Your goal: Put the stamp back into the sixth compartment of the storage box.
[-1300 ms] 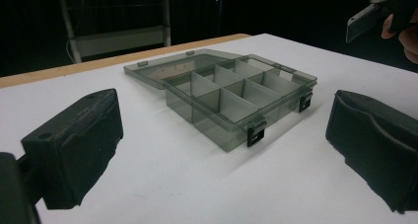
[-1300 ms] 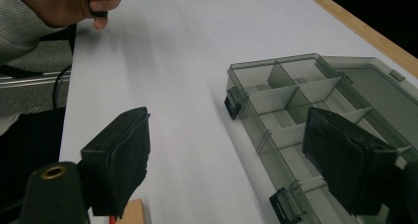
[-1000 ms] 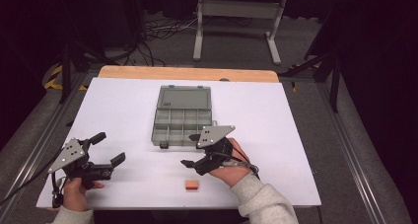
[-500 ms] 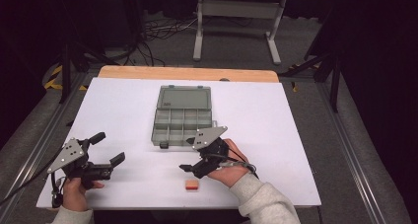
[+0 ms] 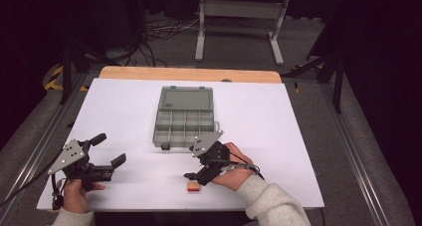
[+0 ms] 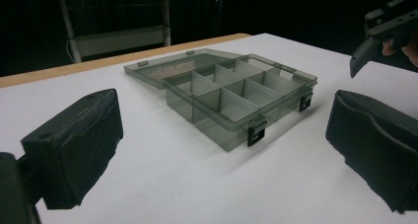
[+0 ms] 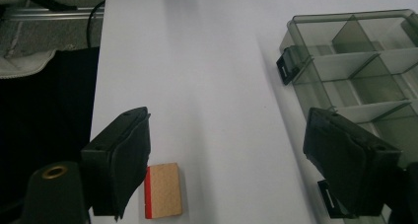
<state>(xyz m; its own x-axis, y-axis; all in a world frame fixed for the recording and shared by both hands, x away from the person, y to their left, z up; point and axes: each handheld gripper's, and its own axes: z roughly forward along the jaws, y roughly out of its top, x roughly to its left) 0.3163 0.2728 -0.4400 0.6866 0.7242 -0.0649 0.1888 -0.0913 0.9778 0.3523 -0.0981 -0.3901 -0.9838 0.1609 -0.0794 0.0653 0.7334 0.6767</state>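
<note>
Right hand-held gripper [image 5: 195, 169] hung open by the block [image 5: 192, 186]; I hadn't grasped it, and the box [image 5: 184, 117] stood empty.

One open compartment box [image 5: 185, 117], one small red-edged block [image 5: 192, 186], two hand-held claws, one white table [image 5: 278, 131].

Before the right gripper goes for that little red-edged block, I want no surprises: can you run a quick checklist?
1. Right gripper jaws open, nothing between them: ok.
2. Block between the jaws: not ok, it lies beside one jaw.
3. Block flat on the white table: ok.
4. Organizer box lid open: ok.
5. Compartments empty: ok, as far as the views reach.
6. Left gripper apart from the box, open: ok.
</note>
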